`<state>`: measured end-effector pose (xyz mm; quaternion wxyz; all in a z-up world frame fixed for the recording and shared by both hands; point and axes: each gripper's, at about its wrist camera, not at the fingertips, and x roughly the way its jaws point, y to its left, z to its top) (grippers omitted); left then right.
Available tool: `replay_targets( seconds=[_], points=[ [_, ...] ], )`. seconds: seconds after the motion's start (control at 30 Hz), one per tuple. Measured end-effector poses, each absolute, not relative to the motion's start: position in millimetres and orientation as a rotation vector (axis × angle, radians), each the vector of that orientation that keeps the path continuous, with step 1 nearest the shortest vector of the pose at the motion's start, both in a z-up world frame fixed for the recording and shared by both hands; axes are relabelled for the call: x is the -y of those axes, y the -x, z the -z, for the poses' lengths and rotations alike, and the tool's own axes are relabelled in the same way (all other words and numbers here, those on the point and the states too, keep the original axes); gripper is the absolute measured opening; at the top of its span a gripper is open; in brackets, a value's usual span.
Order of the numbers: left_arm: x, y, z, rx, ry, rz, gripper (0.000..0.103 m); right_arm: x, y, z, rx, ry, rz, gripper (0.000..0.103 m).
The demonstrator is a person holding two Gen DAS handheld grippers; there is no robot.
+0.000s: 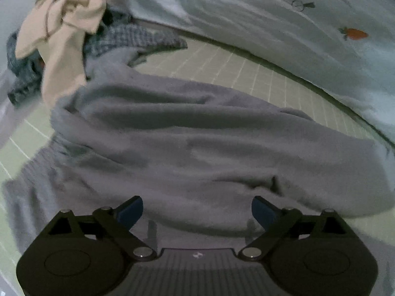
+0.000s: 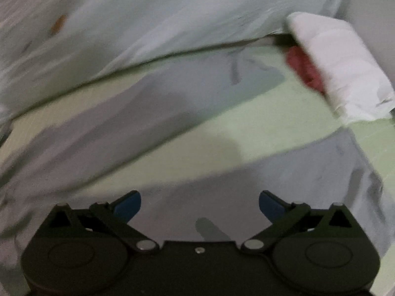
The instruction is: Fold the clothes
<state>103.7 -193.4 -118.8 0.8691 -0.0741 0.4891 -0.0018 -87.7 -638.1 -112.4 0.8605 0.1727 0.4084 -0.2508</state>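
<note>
Left hand-held gripper (image 1: 197, 209): jaws wide, empty, poised over the grey garment (image 1: 197, 143) spread rumpled on the gridded mat (image 1: 246, 74). Right hand-held gripper (image 2: 200, 206): likewise wide, empty. Unsorted clothes pile (image 1: 61, 37) lies beyond, probably awaiting folding.

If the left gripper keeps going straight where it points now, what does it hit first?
Most likely the grey garment: the left gripper, jaws open, points right at it, and the cloth fills the line ahead. How close it lies is unclear.

Dim, flat light; soft shadows. Right wrist view smeared with motion blur. Fisheye bending, dark corners.
</note>
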Motion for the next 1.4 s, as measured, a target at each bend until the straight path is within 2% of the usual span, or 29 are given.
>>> replay_targets(
  seconds=[0.27, 0.4, 0.53, 0.6, 0.73, 0.77, 0.8, 0.83, 0.87, 0.9, 1.0, 1.17, 1.23, 1.27, 1.4],
  points=[
    [225.2, -142.8, 135.9, -1.104, 0.195, -0.058, 0.095, 775.7, 13.9, 127.7, -0.743, -0.708, 0.692, 0.101],
    [234.4, -160.1, 144.7, -1.139, 0.183, -0.087, 0.095, 818.8, -22.8, 145.3, -0.717, -0.764, 0.747, 0.088],
    [238.2, -176.4, 153.1, -1.174, 0.155, -0.116, 0.095, 841.0, -56.4, 158.7, -0.739, -0.693, 0.799, 0.080],
    [238.2, -181.8, 156.6, -1.185, 0.148, -0.125, 0.095, 848.7, -68.7, 164.5, -0.780, -0.649, 0.818, 0.069],
    [238.4, -186.8, 161.2, -1.186, 0.128, -0.133, 0.098, 856.0, -76.5, 170.9, -0.808, -0.603, 0.820, 0.056],
    [238.8, -187.1, 162.1, -1.183, 0.121, -0.132, 0.100, 856.8, -76.8, 170.6, -0.807, -0.596, 0.822, 0.049],
    [239.1, -187.4, 163.0, -1.181, 0.114, -0.132, 0.101, 858.5, -77.7, 170.5, -0.810, -0.592, 0.821, 0.037],
    [239.6, -187.9, 163.7, -1.181, 0.109, -0.130, 0.101, 861.0, -80.4, 170.3, -0.818, -0.587, 0.818, 0.028],
    [240.0, -188.4, 164.3, -1.181, 0.104, -0.129, 0.102, 863.8, -83.6, 169.8, -0.827, -0.588, 0.804, 0.008],
    [239.4, -188.9, 164.3, -1.182, 0.105, -0.127, 0.102, 865.2, -86.5, 167.6, -0.828, -0.592, 0.787, 0.003],
    [237.3, -188.6, 164.3, -1.180, 0.110, -0.122, 0.103, 864.6, -97.9, 146.8, -0.797, -0.561, 0.733, 0.002],
    [237.1, -185.0, 165.1, -1.166, 0.107, -0.118, 0.103, 844.4, -67.2, 28.2, -0.425, -0.580, 0.588, 0.002],
    [237.4, -183.3, 166.4, -1.158, 0.101, -0.121, 0.103, 835.9, -35.5, 8.3, -0.355, -0.572, 0.611, 0.002],
    [237.4, -182.8, 166.9, -1.155, 0.098, -0.123, 0.103, 833.2, -23.8, 10.1, -0.370, -0.541, 0.643, 0.002],
    [235.9, -182.2, 167.9, -1.159, 0.097, -0.120, 0.103, 844.8, 2.6, 81.7, -0.633, -0.533, 0.769, 0.002]
  ],
)
